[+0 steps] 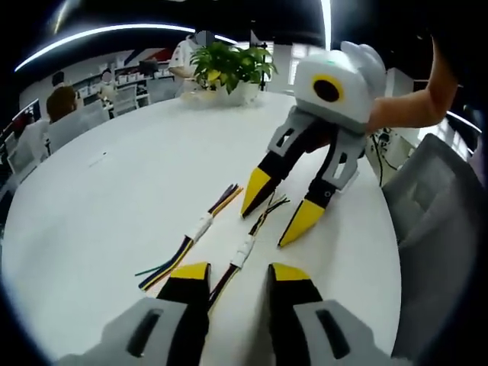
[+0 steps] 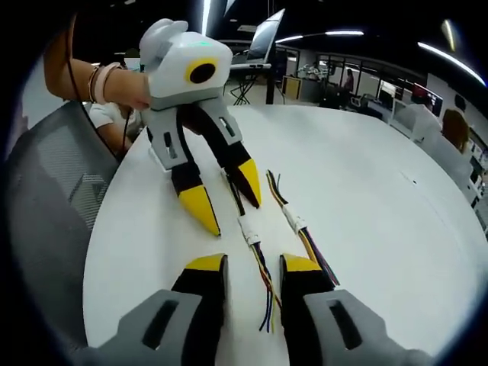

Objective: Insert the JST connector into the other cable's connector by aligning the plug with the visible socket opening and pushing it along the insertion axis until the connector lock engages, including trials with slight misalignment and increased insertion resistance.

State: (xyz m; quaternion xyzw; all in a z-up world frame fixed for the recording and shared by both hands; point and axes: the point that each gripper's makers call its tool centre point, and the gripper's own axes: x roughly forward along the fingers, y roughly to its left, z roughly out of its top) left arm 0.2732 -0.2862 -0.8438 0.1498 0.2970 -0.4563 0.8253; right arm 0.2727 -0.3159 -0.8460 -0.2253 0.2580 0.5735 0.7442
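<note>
- Two cable assemblies lie side by side on the white desk, each with a white connector partway along. In the left gripper view the nearer cable's connector sits just ahead of the left hand-held gripper, and the second cable's connector lies just beside it to the left.
- In the right gripper view the same pair shows as one connector and the other connector, with loose coloured wires trailing toward the right hand-held gripper.
- Both connectors look already joined along their cables (too small to tell whether any lock is seated), so I judge this a reach-and-grasp step, with no plug yet lifted.
- Left hand-held gripper: released, jaws parted, straddling the near end of one cable without gripping it.
- Right hand-held gripper: released as well, yellow tips spread and poised over the far wire ends, touching nothing that I can make out.
- Next move: each should close on a connector body, not the wires, then line plug and socket along one axis.
- The two hand-held grippers face each other across the cables, angled down; a bare forearm reaches in behind the right one.
</note>
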